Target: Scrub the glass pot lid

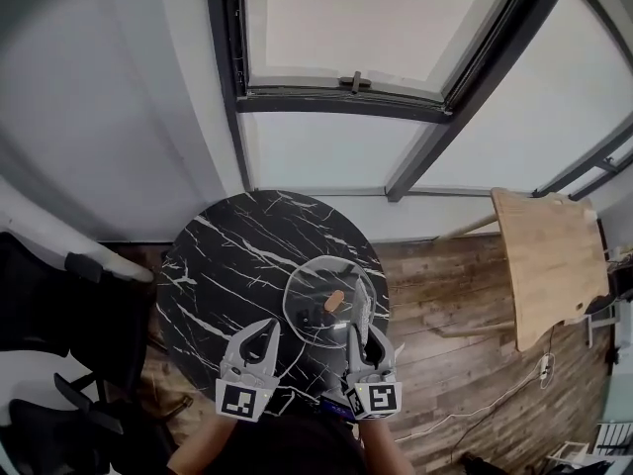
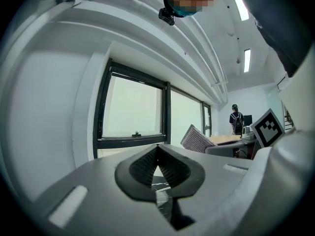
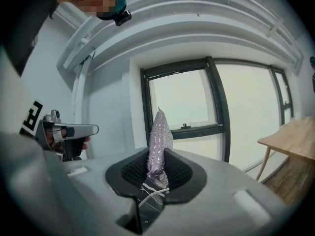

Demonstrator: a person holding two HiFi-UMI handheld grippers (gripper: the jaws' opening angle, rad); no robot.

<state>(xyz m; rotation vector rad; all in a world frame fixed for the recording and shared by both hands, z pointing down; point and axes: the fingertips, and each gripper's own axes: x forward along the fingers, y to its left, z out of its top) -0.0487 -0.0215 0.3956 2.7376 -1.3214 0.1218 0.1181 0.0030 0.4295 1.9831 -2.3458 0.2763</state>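
Legible text: we find none, no words, brands or numbers on any surface.

Signs: we record only black-and-white coded squares.
1. First square marker (image 1: pixel 245 400), on the cube of the left gripper (image 1: pixel 267 325), lower centre of the head view. It is partly cut off at the left edge of the right gripper view.
2. Second square marker (image 1: pixel 382 399), on the cube of the right gripper (image 1: pixel 353 331), just right of the first. It shows again at the right of the left gripper view.

Neither carries letters or digits.
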